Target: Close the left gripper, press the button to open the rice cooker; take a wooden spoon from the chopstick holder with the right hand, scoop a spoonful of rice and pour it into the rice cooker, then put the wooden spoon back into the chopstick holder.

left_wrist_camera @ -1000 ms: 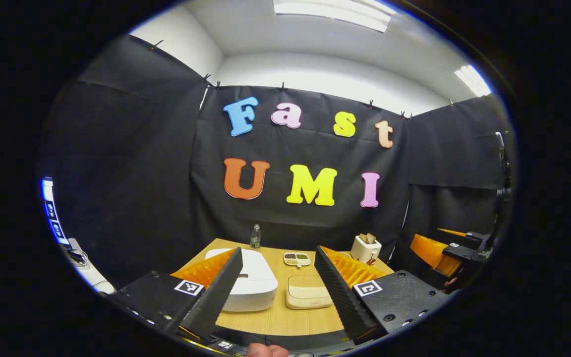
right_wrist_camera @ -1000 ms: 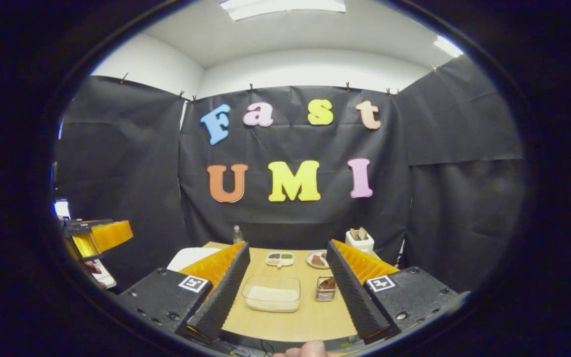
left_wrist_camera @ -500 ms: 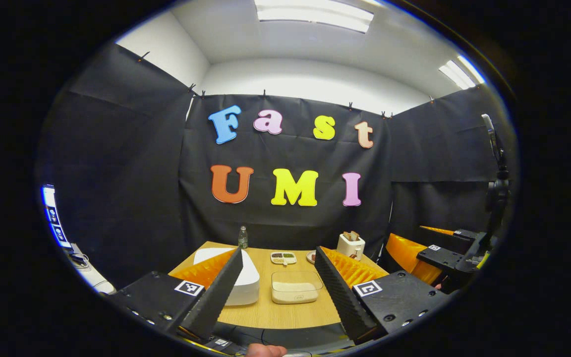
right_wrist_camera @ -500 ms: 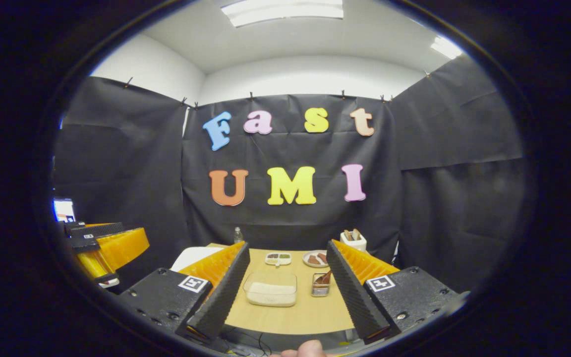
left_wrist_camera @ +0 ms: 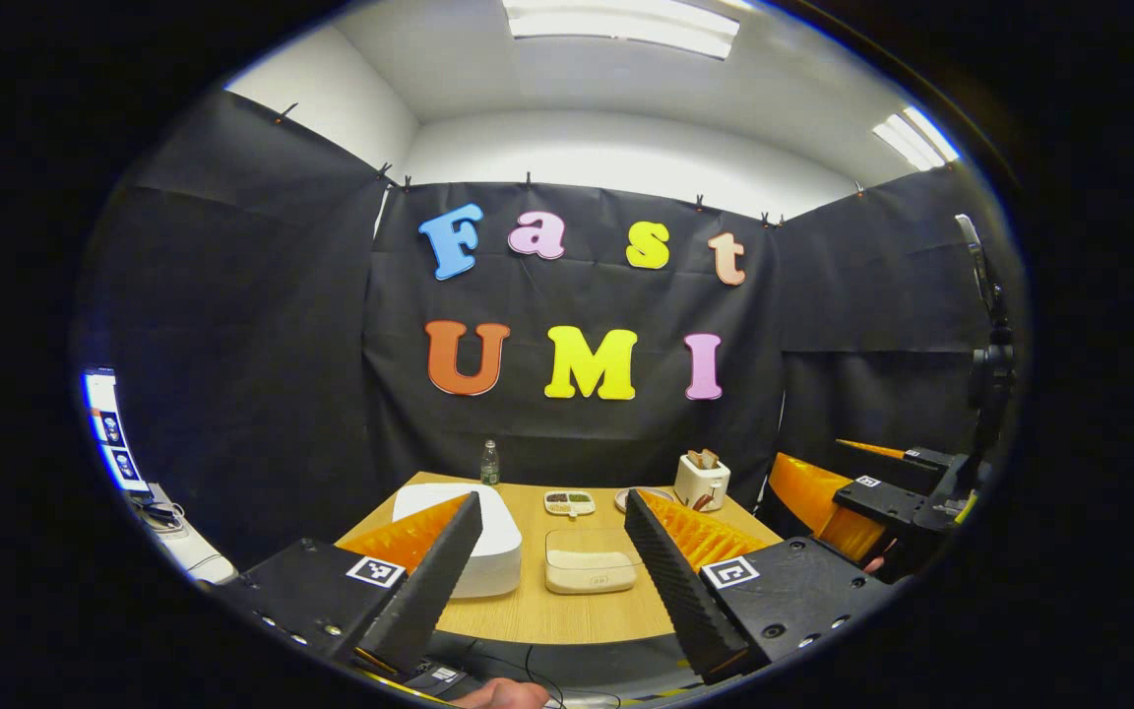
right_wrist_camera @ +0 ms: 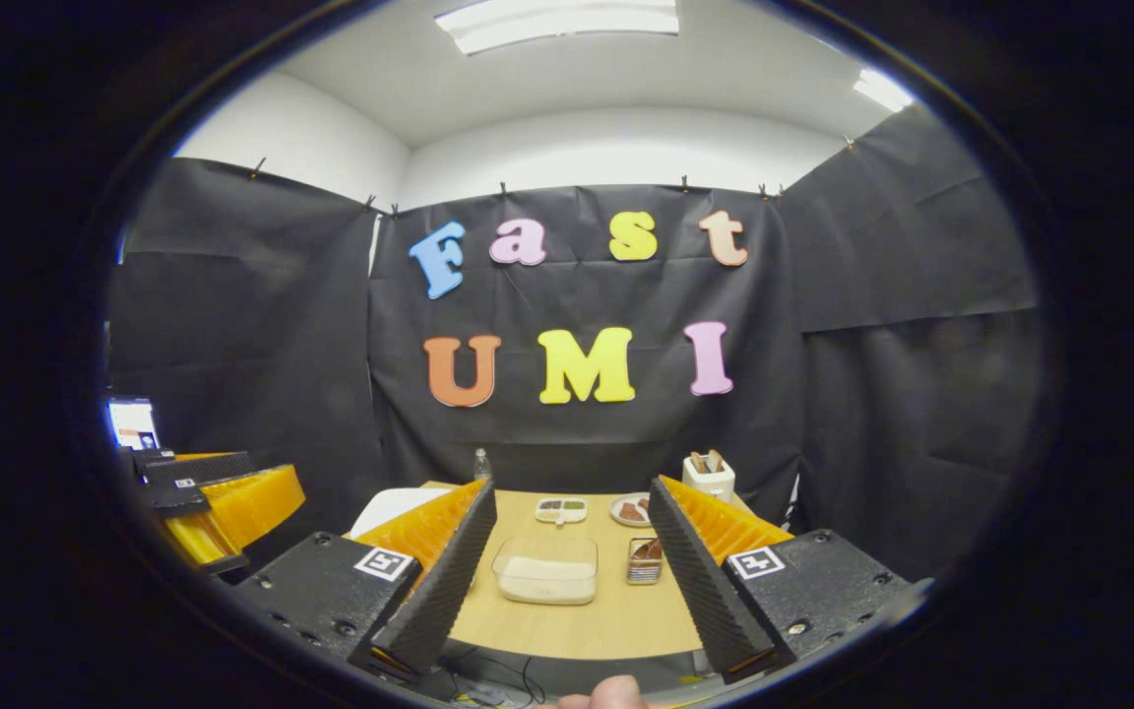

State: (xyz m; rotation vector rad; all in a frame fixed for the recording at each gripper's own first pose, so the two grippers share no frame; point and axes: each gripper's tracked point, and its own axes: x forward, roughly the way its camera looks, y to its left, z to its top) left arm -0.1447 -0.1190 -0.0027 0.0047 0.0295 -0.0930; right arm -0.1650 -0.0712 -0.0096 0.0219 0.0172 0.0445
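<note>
On the table, the rice cooker sits left, the rice box just right of it. Behind them lie a divided dish and a plate; a bottle stands at the back left, the chopstick holder back right.
</note>
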